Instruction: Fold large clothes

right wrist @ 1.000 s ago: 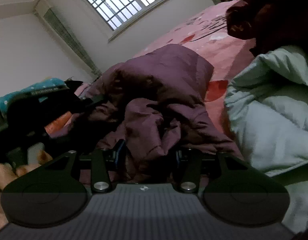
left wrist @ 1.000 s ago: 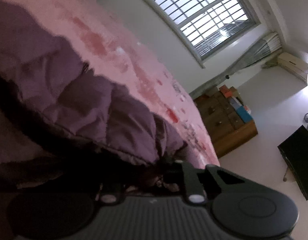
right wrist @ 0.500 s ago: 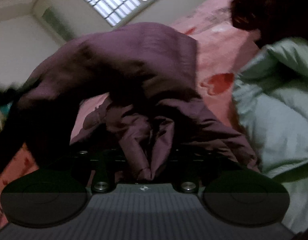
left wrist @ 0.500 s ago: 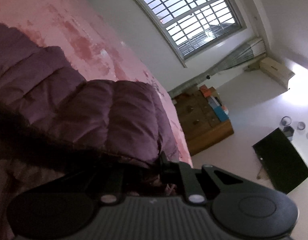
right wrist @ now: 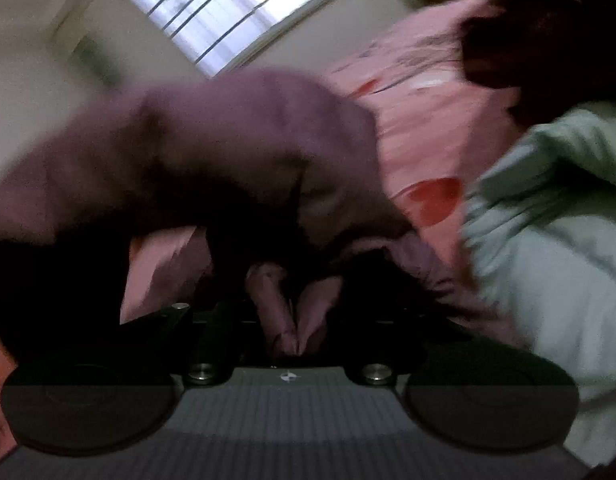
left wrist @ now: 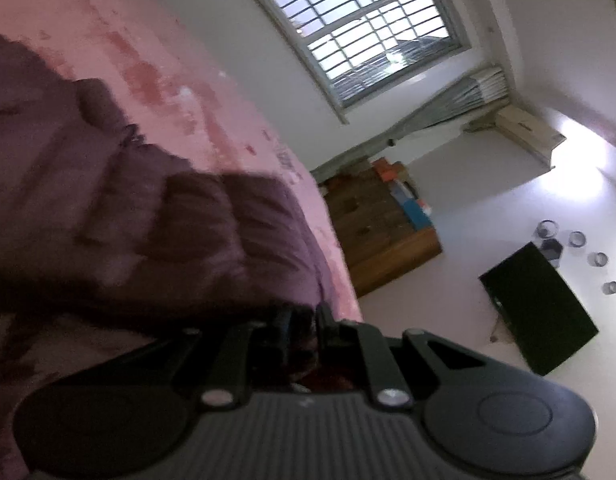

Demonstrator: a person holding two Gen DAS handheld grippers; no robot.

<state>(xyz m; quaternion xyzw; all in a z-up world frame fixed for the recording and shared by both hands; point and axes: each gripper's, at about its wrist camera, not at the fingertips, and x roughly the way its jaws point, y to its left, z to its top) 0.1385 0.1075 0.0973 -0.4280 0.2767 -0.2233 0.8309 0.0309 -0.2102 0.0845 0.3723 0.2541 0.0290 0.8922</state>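
Step in hand, as judged: a fold of the purple quilted jacket (left wrist: 156,216) on the pink bed (left wrist: 120,40), both hands gripping fabric so that one part can be carried over the rest. To do it well, both grips should hold the outer shell and the lining together, not a single loose layer; the two hands ought to travel at an even pace so the carried edge stays straight; the padding is bulky and will spring back, so the fold should be laid down and pressed flat before either grip lets go; the pale green garment (right wrist: 547,248) lies just beside the jacket on the right and should be kept out of the fold.

Left gripper (left wrist: 304,328): jaws drawn together, clamped on a dark bunch of the jacket at its near edge, close to the side of the bed.

Right gripper (right wrist: 292,332): jaws have just been closing and now stand nearly together; a pinched ridge of purple cloth stands between them, so they are clamped on the jacket; this view is blurred, and the exact part held cannot be told.

The jacket lies on the bed, humped up between the two grips.
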